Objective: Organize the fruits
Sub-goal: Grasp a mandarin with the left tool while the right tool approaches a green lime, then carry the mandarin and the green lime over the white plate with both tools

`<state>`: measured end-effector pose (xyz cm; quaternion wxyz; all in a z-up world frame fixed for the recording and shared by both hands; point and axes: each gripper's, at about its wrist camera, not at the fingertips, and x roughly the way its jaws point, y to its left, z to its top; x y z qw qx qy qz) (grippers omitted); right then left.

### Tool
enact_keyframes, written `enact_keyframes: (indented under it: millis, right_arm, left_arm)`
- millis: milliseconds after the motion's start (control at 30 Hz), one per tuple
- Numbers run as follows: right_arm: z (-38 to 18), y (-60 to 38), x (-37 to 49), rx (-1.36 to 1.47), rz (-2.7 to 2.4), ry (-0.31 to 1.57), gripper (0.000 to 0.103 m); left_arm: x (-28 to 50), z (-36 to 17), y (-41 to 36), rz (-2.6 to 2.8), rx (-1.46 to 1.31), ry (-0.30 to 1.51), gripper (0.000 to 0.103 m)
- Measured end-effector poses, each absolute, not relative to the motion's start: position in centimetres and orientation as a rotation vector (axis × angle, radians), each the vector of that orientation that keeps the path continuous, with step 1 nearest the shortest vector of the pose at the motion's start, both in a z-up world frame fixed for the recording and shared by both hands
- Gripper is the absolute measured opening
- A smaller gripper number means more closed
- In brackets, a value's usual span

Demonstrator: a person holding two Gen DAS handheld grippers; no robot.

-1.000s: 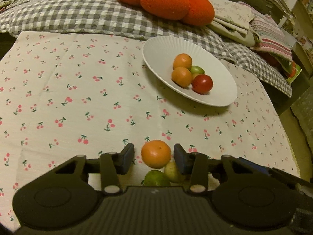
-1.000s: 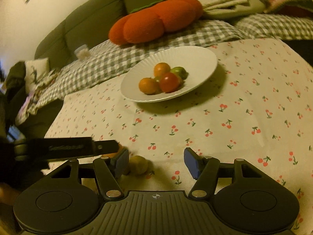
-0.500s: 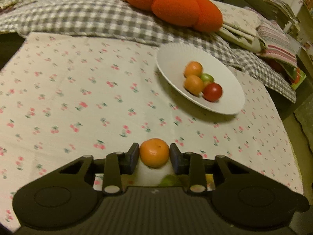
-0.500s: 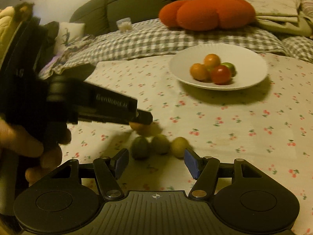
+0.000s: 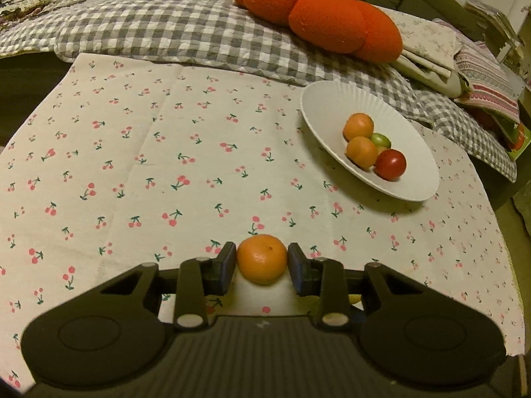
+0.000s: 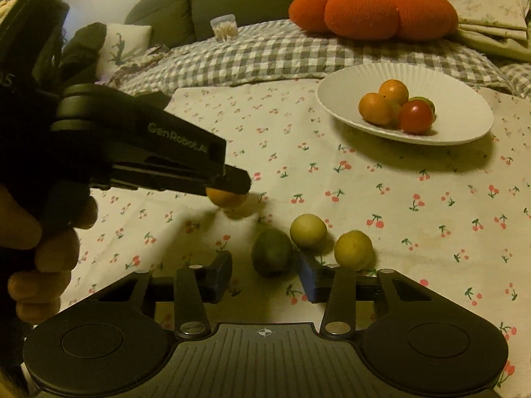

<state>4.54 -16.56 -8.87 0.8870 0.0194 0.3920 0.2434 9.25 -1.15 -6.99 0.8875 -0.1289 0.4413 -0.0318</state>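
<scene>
My left gripper [image 5: 262,260] is shut on an orange mandarin [image 5: 262,258] and holds it above the cherry-print cloth; it also shows in the right wrist view [image 6: 229,182] with the mandarin [image 6: 225,199] under its tip. A white plate [image 5: 332,109] at the right holds two oranges, a green fruit and a red fruit [image 5: 390,164]. My right gripper [image 6: 264,273] is open, low over the cloth, just before a dark green lime [image 6: 271,255]. Two yellow-green fruits [image 6: 308,230] [image 6: 353,250] lie beside the lime.
A grey checked blanket [image 5: 166,33] and an orange pumpkin cushion [image 5: 318,13] lie behind the table. Folded cloths [image 5: 431,53] are at the far right. The table's right edge [image 5: 497,232] drops off near the plate.
My left gripper shut on the mandarin and lifted it off the cloth, away from the other fruits. My right gripper moved closer to the lime and the two yellow-green fruits.
</scene>
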Motion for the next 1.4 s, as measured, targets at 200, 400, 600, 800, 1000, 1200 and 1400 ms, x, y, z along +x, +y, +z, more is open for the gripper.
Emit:
enact_keyframes:
  millis: [200,400,600,800,1000,1200,1400]
  right_arm:
    - [-8.6,-16.6,4.8,0.051,0.493,0.812,0.025]
    - [-8.2,-17.1,4.7,0.066,0.484,0.801,0.025]
    - [-7.3,-17.9,4.6,0.097,0.475,0.773,0.025]
    - [-6.8,-18.7,4.7,0.123,0.468,0.756,0.025]
    - [-6.1,-19.7,4.7,0.148,0.451,0.734,0.025]
    - [-5.6,-21.0,4.9,0.172,0.422,0.711,0.025]
    - [-5.3,-22.8,5.4,0.201,0.360,0.687,0.025]
  left_arm:
    - [9.1,-6.8,-1.2,-0.067,-0.259,0.908,0.032]
    - [9.1,-6.5,-1.6,-0.067,-0.233,0.894,0.032]
    - [9.1,-6.2,-2.2,-0.063,-0.185,0.885,0.032]
    - [9.0,-5.8,-2.5,-0.066,-0.164,0.868,0.032]
    - [9.0,-5.4,-3.1,-0.073,-0.138,0.852,0.032]
    - [9.3,-5.0,-3.5,-0.080,-0.137,0.841,0.032]
    - [10.2,-4.1,-3.8,-0.097,-0.150,0.813,0.032]
